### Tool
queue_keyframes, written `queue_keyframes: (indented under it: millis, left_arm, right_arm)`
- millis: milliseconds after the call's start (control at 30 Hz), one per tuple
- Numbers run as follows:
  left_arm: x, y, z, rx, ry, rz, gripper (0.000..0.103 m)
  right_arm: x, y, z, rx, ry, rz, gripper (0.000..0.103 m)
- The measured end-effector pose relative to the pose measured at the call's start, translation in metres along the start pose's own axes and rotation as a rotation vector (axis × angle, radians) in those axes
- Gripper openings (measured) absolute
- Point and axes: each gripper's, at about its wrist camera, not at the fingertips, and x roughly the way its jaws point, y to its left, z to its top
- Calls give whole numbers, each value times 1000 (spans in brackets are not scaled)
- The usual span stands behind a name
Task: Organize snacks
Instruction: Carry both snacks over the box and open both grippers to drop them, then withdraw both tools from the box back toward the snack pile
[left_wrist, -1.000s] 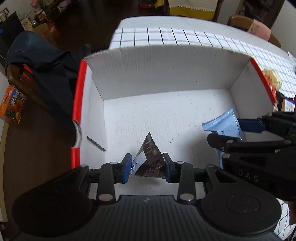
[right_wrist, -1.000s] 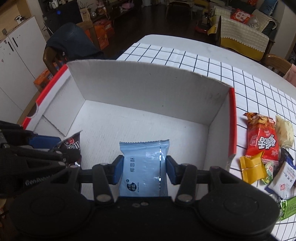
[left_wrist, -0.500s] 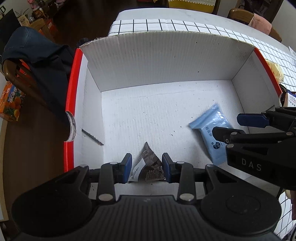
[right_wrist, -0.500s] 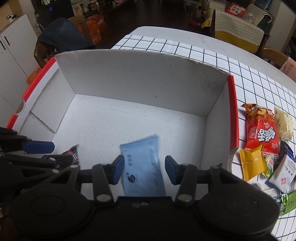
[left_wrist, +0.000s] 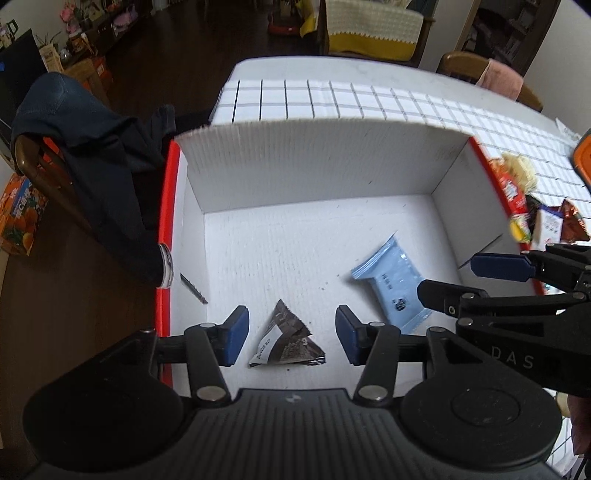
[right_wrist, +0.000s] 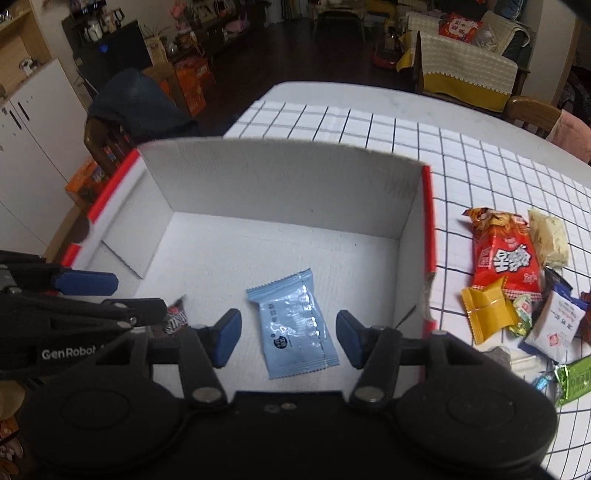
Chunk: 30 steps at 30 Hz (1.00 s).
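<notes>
I am holding the left gripper and right gripper spread wide and empty above the white box, so the brown packet and blue packet are lying loose on its floor.

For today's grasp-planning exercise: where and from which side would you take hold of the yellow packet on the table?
Probably pinch the yellow packet from above across its two long side edges. It lies flat on the checked table, its right edge tucked against other snacks, so a sideways approach looks blocked.

Home living-dining room, sofa with crochet throw, checked-cloth table, wooden chairs
</notes>
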Motion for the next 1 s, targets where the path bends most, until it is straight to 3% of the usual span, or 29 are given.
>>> queue_keyframes:
  millis: [267, 400, 1000]
  left_arm:
    - [-40, -10, -4, 5, -93, -26, 58]
    - [-58, -19, -7, 10, -141, -34, 66]
    - [-103, -99, -34, 91, -298, -81, 81]
  right_arm:
    - [-44, -10, -6, 39, -84, 33, 66]
    - [-67, -15, -10, 57, -134, 32, 76]
    - [-140, -78, -54, 108, -254, 97, 87]
